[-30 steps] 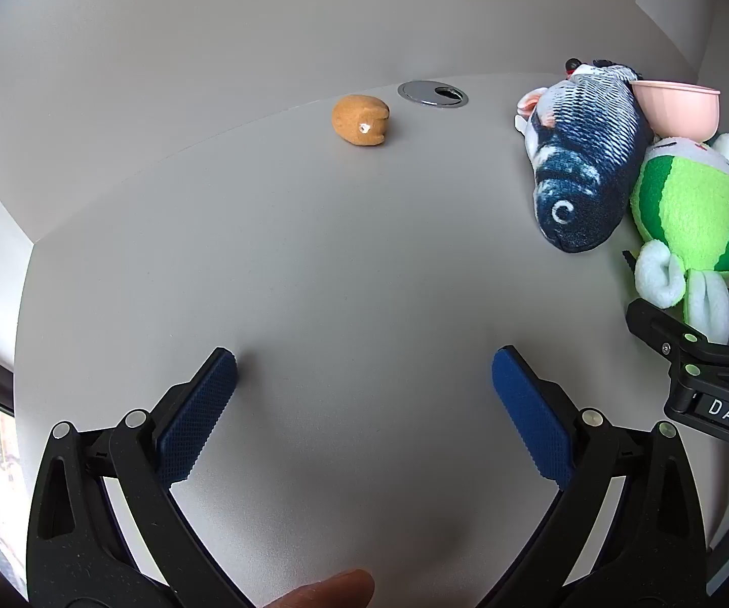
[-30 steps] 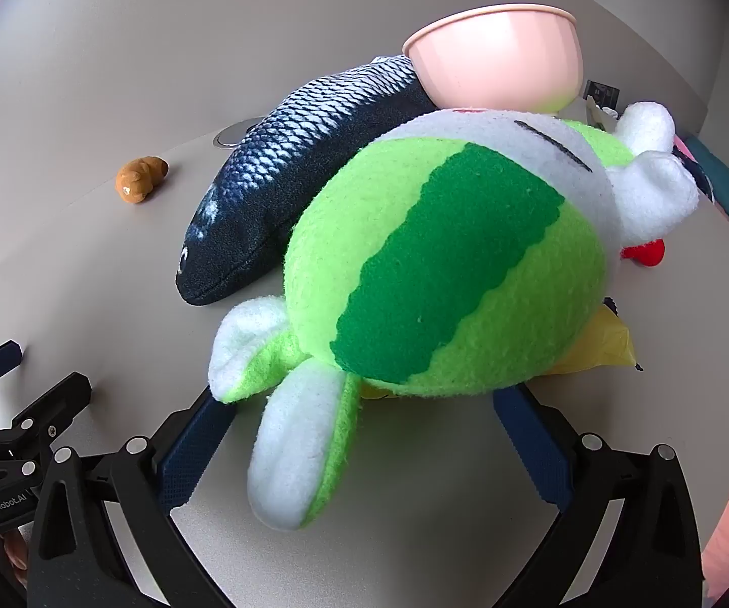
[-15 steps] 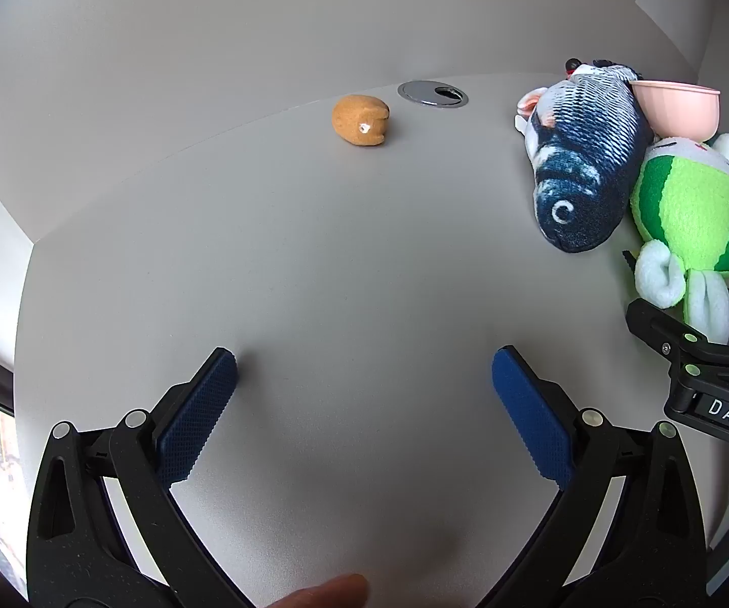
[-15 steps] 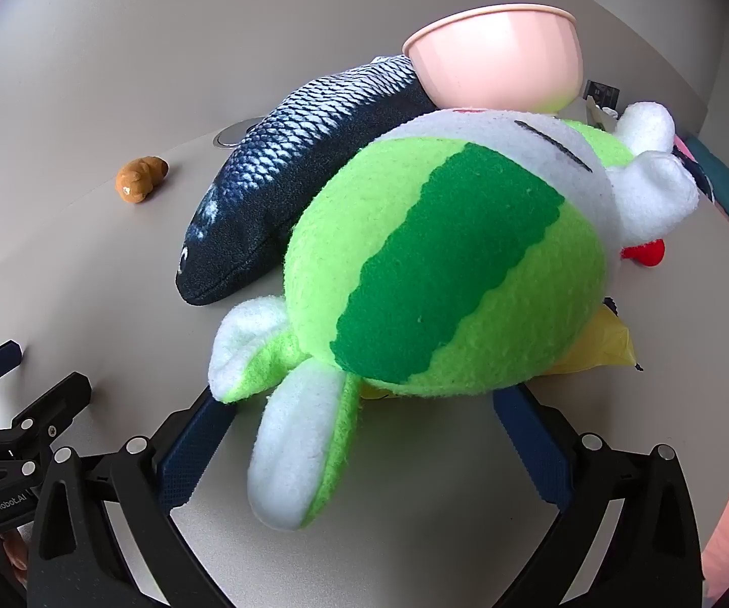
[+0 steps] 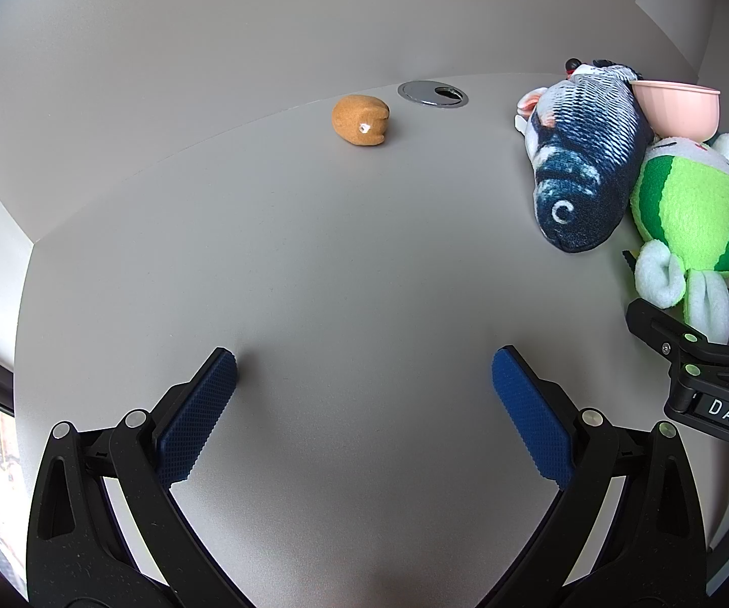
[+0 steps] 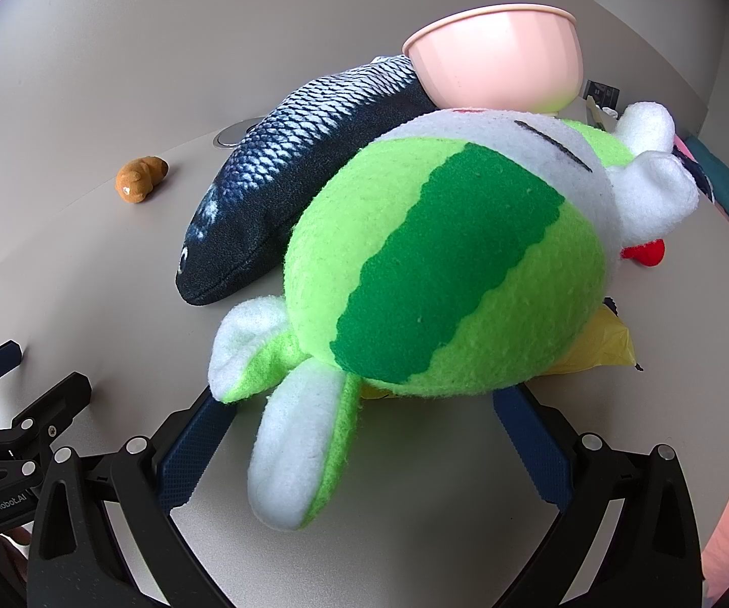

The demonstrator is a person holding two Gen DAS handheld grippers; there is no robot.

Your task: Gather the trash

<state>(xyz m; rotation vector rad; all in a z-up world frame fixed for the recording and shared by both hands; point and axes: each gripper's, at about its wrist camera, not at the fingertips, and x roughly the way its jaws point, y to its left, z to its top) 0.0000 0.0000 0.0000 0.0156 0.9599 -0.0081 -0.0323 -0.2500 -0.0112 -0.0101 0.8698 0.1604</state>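
Note:
A yellow crumpled wrapper [image 6: 605,349] sticks out from under a green striped plush toy [image 6: 440,263] on the grey table [image 5: 313,263]. My right gripper [image 6: 359,405] is open, its blue fingers standing either side of the plush's rear, low on the table. The plush hides most of the wrapper. My left gripper [image 5: 364,375] is open over bare table with nothing between its fingers. In the left wrist view the green plush [image 5: 693,218] lies at the far right, with the right gripper [image 5: 693,349] just in front of it.
A dark blue fish plush [image 6: 303,152] lies against the green one, and a pink bowl [image 6: 496,66] stands behind them. A small brown plush piece [image 5: 361,119] and a metal cable grommet [image 5: 432,95] sit near the back edge. A red bit [image 6: 645,253] lies at right.
A fingertip at the bottom edge of the left wrist view has slipped out of sight. Both grippers and the objects hold their places.

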